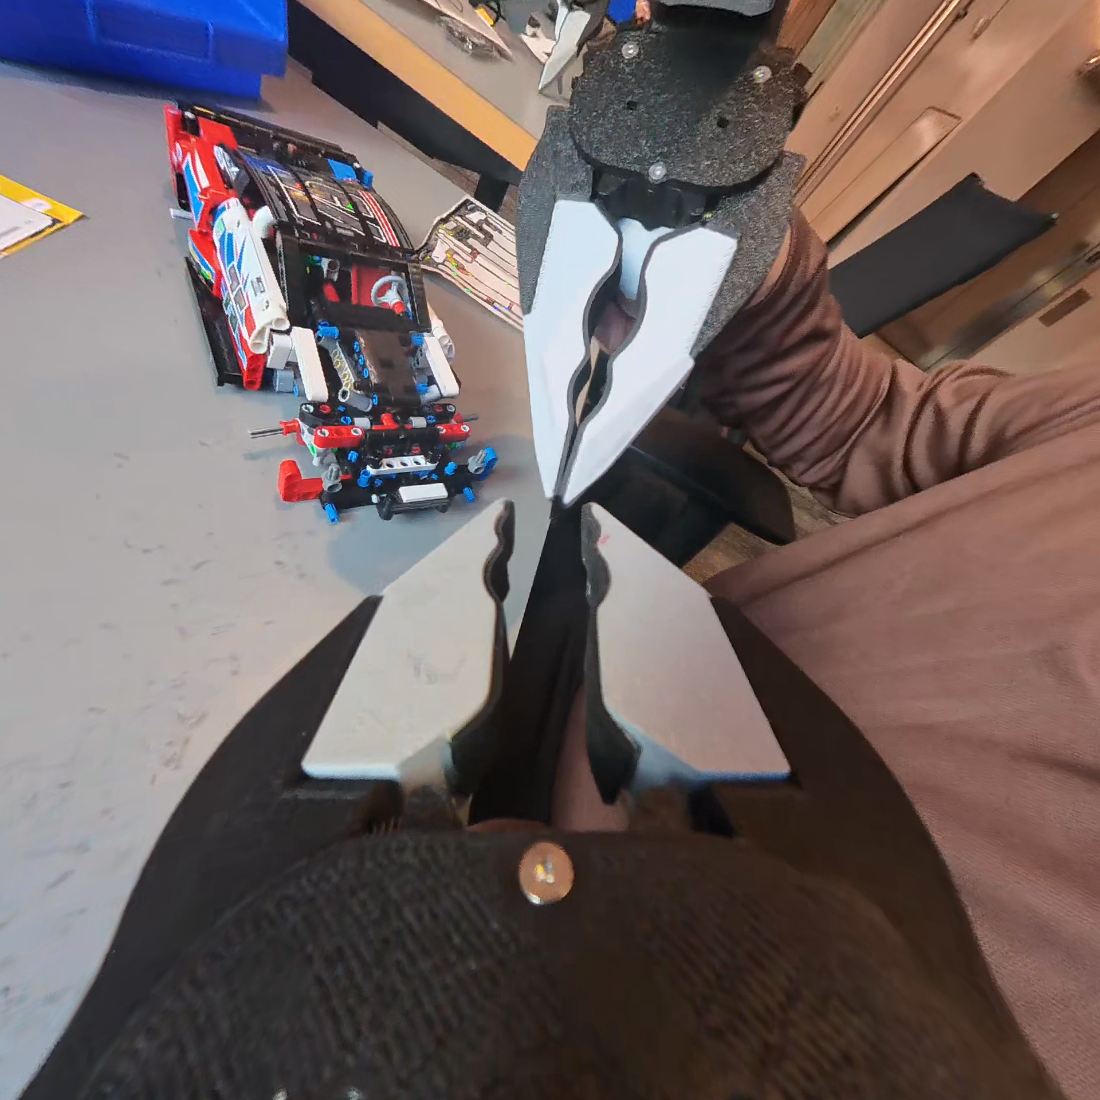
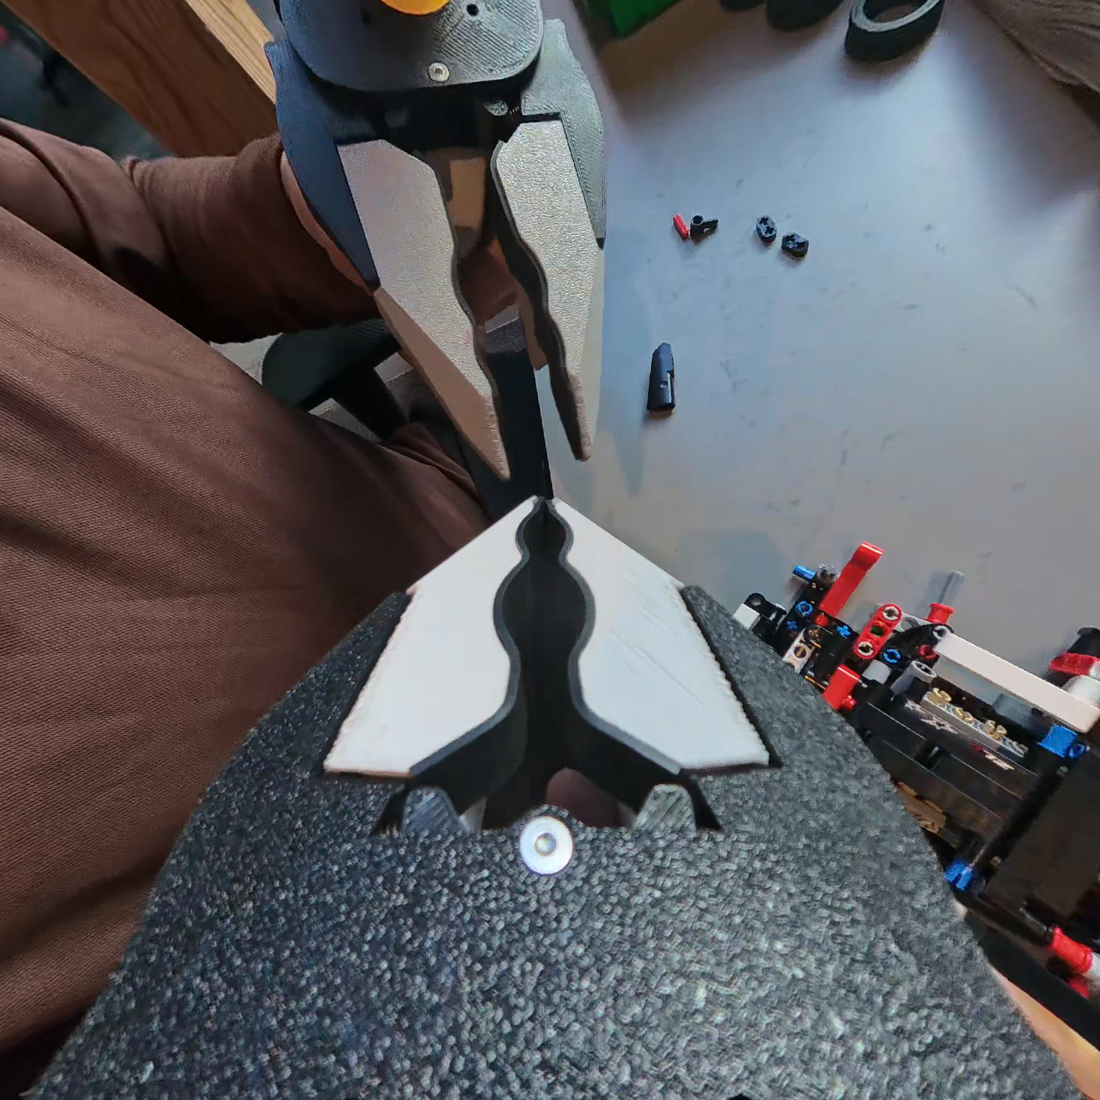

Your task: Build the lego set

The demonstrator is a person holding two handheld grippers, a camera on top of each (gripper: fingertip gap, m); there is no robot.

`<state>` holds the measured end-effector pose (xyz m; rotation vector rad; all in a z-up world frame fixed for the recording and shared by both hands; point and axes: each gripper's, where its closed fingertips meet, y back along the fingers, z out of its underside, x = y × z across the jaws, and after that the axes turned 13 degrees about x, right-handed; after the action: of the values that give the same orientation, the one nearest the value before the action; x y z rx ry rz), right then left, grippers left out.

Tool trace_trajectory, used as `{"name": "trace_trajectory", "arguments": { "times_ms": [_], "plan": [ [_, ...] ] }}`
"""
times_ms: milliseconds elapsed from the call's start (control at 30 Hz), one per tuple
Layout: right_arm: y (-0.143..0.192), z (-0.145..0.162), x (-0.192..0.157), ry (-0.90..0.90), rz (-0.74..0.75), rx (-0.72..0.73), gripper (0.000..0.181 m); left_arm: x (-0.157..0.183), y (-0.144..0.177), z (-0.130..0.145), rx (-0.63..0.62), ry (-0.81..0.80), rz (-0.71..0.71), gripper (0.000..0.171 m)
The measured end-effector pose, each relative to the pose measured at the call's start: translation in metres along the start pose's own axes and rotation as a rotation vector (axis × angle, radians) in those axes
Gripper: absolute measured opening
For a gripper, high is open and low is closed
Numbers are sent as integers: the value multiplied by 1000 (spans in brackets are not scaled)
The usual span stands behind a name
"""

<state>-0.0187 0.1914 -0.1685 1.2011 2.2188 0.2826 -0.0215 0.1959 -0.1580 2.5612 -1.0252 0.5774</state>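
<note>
We hold the two grippers tip to tip at the worktop (image 1: 119, 595) edge, above our lap. The left gripper (image 1: 547, 512) keeps its fingers narrowly apart, with a thin black piece (image 2: 524, 416) running between them, though we cannot tell if they grip it. The right gripper (image 2: 544, 503) has its fingers closed at the tips, pinching that piece's end. The lego car (image 1: 309, 286) lies on the worktop, to the left in the left wrist view, with small loose parts (image 2: 744, 232) well apart from it.

Bright, even daylight; soft shadows, strong fisheye bending, blurred edges.
</note>
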Motion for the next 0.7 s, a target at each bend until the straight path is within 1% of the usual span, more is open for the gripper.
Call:
{"name": "trace_trajectory", "arguments": {
  "times_ms": [133, 167, 200, 333, 367, 433, 533, 600, 700],
  "plan": [
    [-3, 1, -1, 2, -11, -11, 0, -1, -4, 4, -20, 8, 7, 13],
    [-3, 1, 0, 2, -10, -10, 0, 1, -4, 4, -18, 15, 19, 9],
    [-4, 1, 0, 1, -8, -9, 0, 2, -4, 3, -8, 23, 29, 0],
    [-3, -2, 1, 4, -8, 12, 0, -1, -3, 0, 25, 44, 24, 0],
    [-2, -5, 2, 9, -3, 28, 0, -1, -2, -2, 45, 55, 26, 0],
    [2, -13, 1, 0, -5, 82, 10, -2, 0, -10, 108, 96, 29, 0],
    [15, -23, 9, -18, 38, 174, 18, -5, 11, -27, 238, 154, 41, 0],
    [20, -28, 7, -48, 17, 253, 18, -2, 18, -34, 300, 189, 71, 0],
    [17, -28, 5, -58, 13, 306, 15, -2, 24, -38, 351, 189, 67, 0]
  ]
}}
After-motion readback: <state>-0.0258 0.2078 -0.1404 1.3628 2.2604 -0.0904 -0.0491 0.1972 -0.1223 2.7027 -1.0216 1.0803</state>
